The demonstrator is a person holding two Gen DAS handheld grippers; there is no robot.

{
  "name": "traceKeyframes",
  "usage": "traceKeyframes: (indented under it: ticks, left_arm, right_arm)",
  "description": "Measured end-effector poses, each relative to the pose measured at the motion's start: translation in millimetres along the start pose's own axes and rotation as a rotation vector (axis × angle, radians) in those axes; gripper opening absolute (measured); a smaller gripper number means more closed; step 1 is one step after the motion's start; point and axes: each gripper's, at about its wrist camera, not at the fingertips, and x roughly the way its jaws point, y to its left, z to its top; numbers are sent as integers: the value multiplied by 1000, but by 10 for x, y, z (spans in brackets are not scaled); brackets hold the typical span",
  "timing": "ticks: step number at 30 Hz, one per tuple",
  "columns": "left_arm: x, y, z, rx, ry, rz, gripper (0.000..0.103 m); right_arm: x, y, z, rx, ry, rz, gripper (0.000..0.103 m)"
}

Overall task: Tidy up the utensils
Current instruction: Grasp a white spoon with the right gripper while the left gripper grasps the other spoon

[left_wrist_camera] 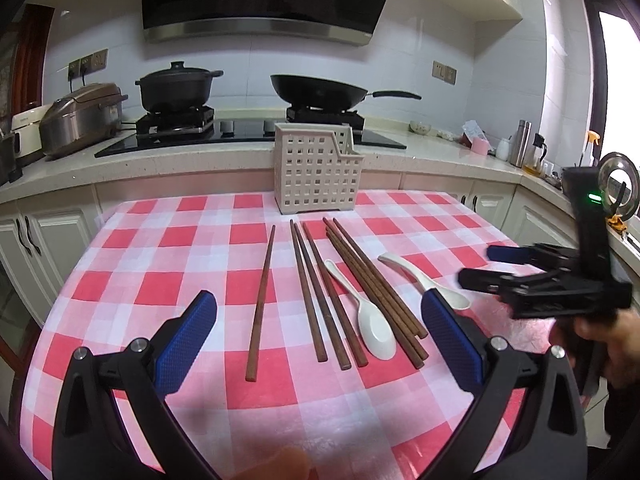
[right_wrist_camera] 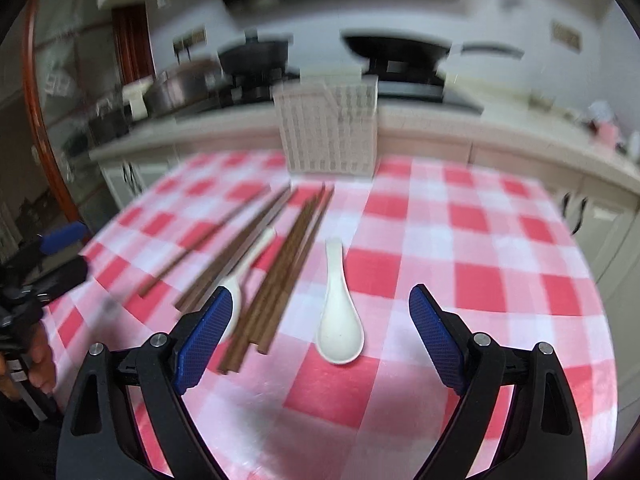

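Both hands tilt their claws down toward the checkered worktop (left_wrist_camera: 180,248). The left claw (left_wrist_camera: 318,344) hangs low over the wooden chopsticks (left_wrist_camera: 320,288), spread wide with nothing in it. The right claw (right_wrist_camera: 320,320) is also wide open and holds nothing; a white spoon (right_wrist_camera: 338,320) lies on the cloth between its fingers, untouched. A second spoon (left_wrist_camera: 368,316) lies among the chopsticks, and the perforated holder (left_wrist_camera: 316,168) stands at the worktop's far edge.

Right wrist view blurring the perforated holder (right_wrist_camera: 328,132) and the chopsticks (right_wrist_camera: 256,264) in front of it, left gripper (right_wrist_camera: 64,252) being cropped at the frame's edge beside them, one white spoon (right_wrist_camera: 236,280) perhaps lying partly hidden behind a blue pad.
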Motion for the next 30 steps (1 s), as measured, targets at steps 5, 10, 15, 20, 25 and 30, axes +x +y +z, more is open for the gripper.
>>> traceKeyframes:
  ticks: [5,10,15,20,25,30]
  left_arm:
    - [160,39,85,11,53,3,99]
    - [359,151,144,-11,110,10,99]
    - [529,231,205,-23,157,14,92]
    - [749,213,271,-23,212,1,81]
    - [998,103,323,-34,274,-35,62]
    - [1307,-62,304,-58,359,-78,33]
  right_arm:
    - [455,-72,225,-27,113,20,74]
    - [844,-163,382,-13,199,32,57]
    - [1051,-173,439,-27,244,30,46]
    - [1100,-165,473,-57,234,-2,34]
    - [1046,-297,446,2,208,15,18]
    - [797,-425,402,55,134,1,18]
